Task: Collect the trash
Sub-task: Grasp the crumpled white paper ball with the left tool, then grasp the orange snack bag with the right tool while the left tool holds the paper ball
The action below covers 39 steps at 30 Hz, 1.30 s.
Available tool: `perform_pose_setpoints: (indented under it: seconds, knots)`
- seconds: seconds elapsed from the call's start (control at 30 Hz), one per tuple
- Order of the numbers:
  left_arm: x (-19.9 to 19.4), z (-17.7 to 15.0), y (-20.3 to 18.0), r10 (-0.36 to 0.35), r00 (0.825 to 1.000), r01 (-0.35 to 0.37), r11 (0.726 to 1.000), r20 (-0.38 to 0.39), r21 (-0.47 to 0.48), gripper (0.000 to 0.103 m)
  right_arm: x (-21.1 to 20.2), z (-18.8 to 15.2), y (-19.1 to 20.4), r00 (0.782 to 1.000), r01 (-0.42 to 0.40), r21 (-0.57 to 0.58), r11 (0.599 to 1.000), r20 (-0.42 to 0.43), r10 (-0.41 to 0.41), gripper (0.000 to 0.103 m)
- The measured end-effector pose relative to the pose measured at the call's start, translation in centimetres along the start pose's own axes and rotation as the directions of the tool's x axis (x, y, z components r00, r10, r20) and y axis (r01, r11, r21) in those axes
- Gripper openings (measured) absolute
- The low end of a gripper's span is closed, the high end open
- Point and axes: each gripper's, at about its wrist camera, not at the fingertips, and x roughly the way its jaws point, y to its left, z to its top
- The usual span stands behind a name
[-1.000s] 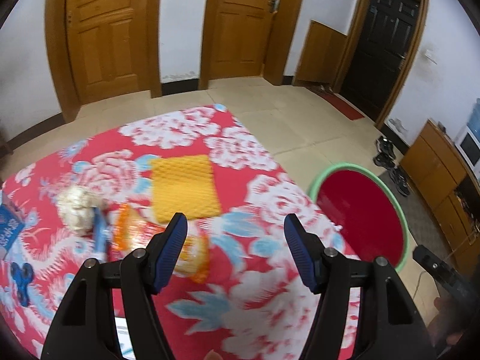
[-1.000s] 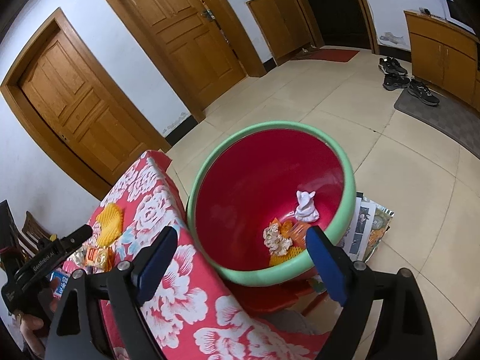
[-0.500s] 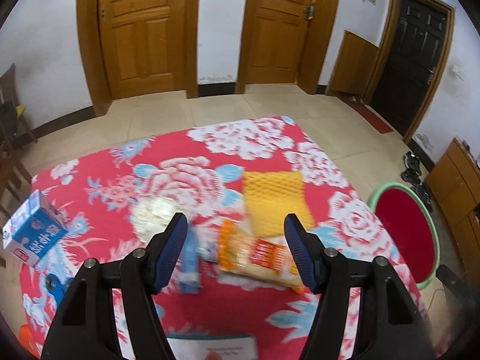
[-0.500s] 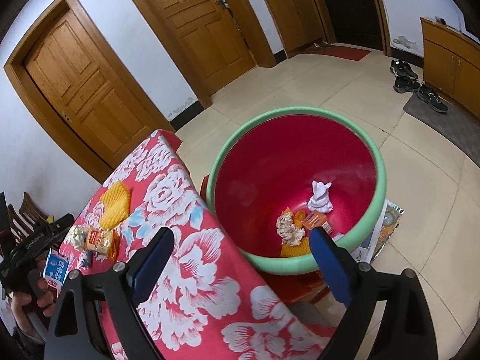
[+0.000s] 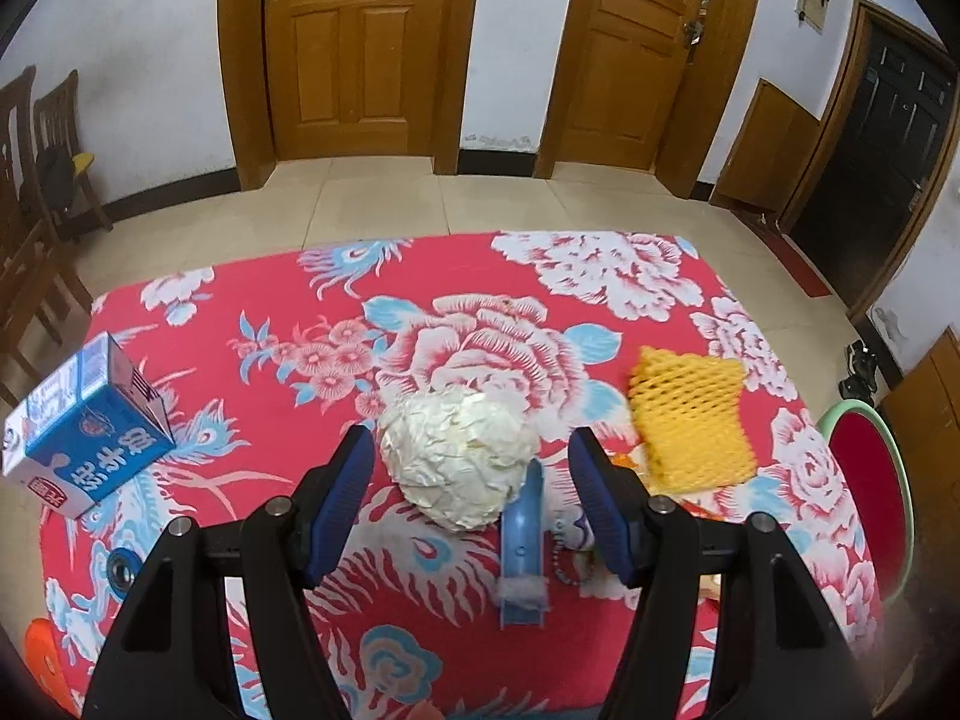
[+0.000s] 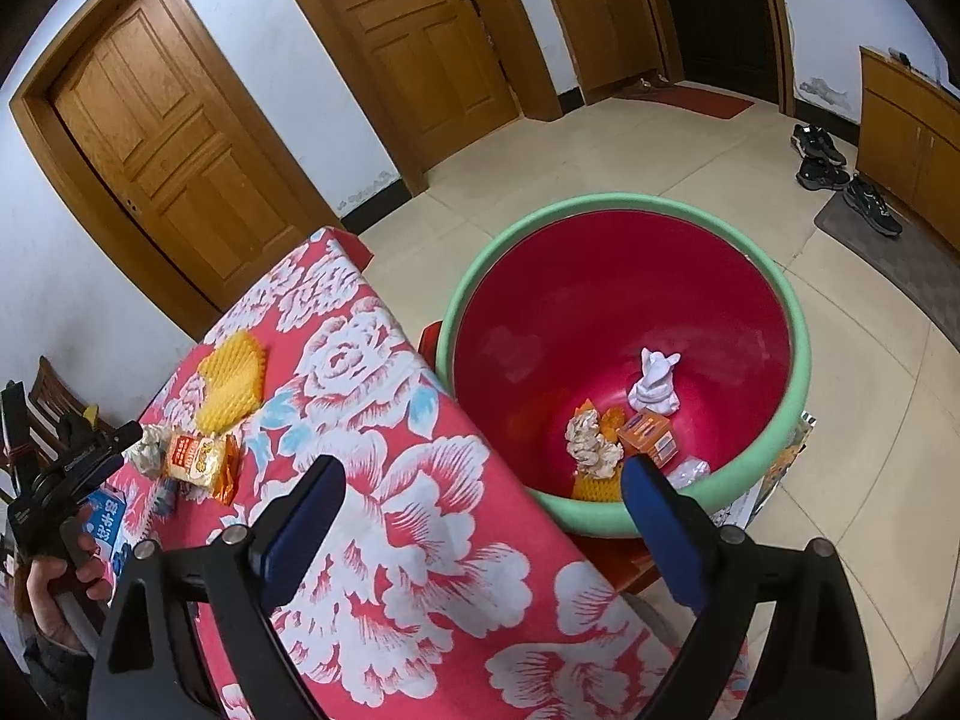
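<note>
Trash lies on a table covered by a red floral cloth (image 5: 252, 312), and both hand-held grippers hang above it, tilted downward. Left gripper (image 5: 471, 501): jaws stand partly apart with nothing clamped; a crumpled white paper ball (image 5: 459, 459) sits on the cloth between the two blue pads, its far side reaching just past the fingertips, and no pad touches it. A blue plastic strip (image 5: 523, 552) lies between the pads as well, just beside the right-hand pad and partly under the ball's edge. Beyond and to the right of that pad lies a yellow foam fruit net (image 5: 690, 420); well off to the left stands a blue-and-white milk carton (image 5: 84, 438), near the table edge. Right gripper (image 6: 480, 516): jaws have just been opening and now stand wide, with nothing between them. Ahead of its right finger sits a red basin with a green rim (image 6: 474, 288), beside the table, holding a white tissue wad (image 6: 655, 387), an orange box (image 6: 648, 438) and a crumpled paper scrap (image 6: 591, 444). An orange snack packet (image 6: 201, 459) lies on the cloth to the left of this gripper.
</note>
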Motion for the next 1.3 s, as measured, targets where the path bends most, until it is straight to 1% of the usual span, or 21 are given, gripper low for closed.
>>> perform_pose_setpoints:
  seconds: [0.23, 0.27, 0.33, 0.37, 0.4, 0.47, 0.57, 0.73, 0.8, 0.9, 1.0, 1.1, 1.3]
  knots:
    - [1.5, -0.3, 1.1, 0.0, 1.0, 0.0, 0.999, -0.016, -0.045, 0.067, 0.6, -0.1, 1.9, 1.0, -0.007, -0.049, 0.999, -0.017, 0.006, 0.095]
    - [1.7, -0.3, 1.4, -0.006, 1.0, 0.004, 0.998, -0.021, -0.061, 0.067, 0.7, -0.1, 2.2, 1.0, -0.011, -0.057, 0.998, -0.02, 0.01, 0.095]
    - [2.1, -0.3, 1.8, -0.04, 0.999, 0.037, 0.996, -0.033, -0.079, 0.067, 0.8, 0.0, 2.7, 0.999, -0.023, -0.065, 0.998, -0.026, 0.021, 0.095]
    - [2.2, -0.3, 1.8, -0.05, 0.998, 0.047, 0.995, -0.035, -0.084, 0.065, 0.8, 0.0, 3.0, 0.999, -0.029, -0.069, 0.997, -0.029, 0.027, 0.095]
    - [2.2, -0.4, 1.9, -0.054, 0.998, 0.05, 0.995, -0.036, -0.085, 0.06, 0.9, 0.0, 3.4, 0.999, -0.033, -0.075, 0.997, -0.03, 0.031, 0.095]
    - [2.2, -0.5, 1.8, -0.063, 0.997, 0.06, 0.994, -0.033, -0.087, 0.057, 1.1, 0.0, 4.0, 0.999, -0.041, -0.09, 0.995, -0.036, 0.038, 0.095]
    - [1.9, -0.5, 1.8, -0.086, 0.996, 0.084, 0.993, -0.023, -0.078, 0.054, 1.3, 0.1, 5.2, 0.998, -0.055, -0.116, 0.992, -0.045, 0.05, 0.095]
    - [0.1, -0.3, 2.2, -0.105, 0.994, 0.105, 0.991, 0.005, -0.087, 0.054, 1.9, 0.4, 7.7, 0.995, -0.084, -0.176, 0.981, -0.06, 0.074, 0.095]
    - [-0.6, -0.4, 2.5, -0.099, 0.995, 0.1, 0.99, 0.012, -0.094, 0.054, 2.3, 0.5, 9.0, 0.993, -0.105, -0.208, 0.973, -0.072, 0.092, 0.095]
    - [-1.7, -0.9, 3.4, -0.067, 0.998, 0.068, 0.991, 0.014, -0.116, 0.054, 3.0, 0.7, 10.9, 0.99, -0.128, -0.261, 0.957, -0.086, 0.109, 0.095]
    - [-2.7, -1.5, 4.4, -0.062, 0.998, 0.063, 0.989, 0.014, -0.136, 0.054, 4.1, 0.7, 12.7, 0.988, -0.142, -0.314, 0.939, -0.11, 0.113, 0.095]
    - [-3.8, -2.1, 5.1, -0.036, 0.999, 0.039, 0.989, 0.024, -0.142, 0.054, 5.2, 0.5, 14.5, 0.984, -0.158, -0.365, 0.917, -0.135, 0.116, 0.095]
    - [-5.2, -3.5, 5.6, -0.014, 0.999, 0.018, 0.988, 0.032, -0.154, 0.054, 7.0, 0.0, 17.1, 0.977, -0.19, -0.436, 0.879, -0.174, 0.125, 0.095]
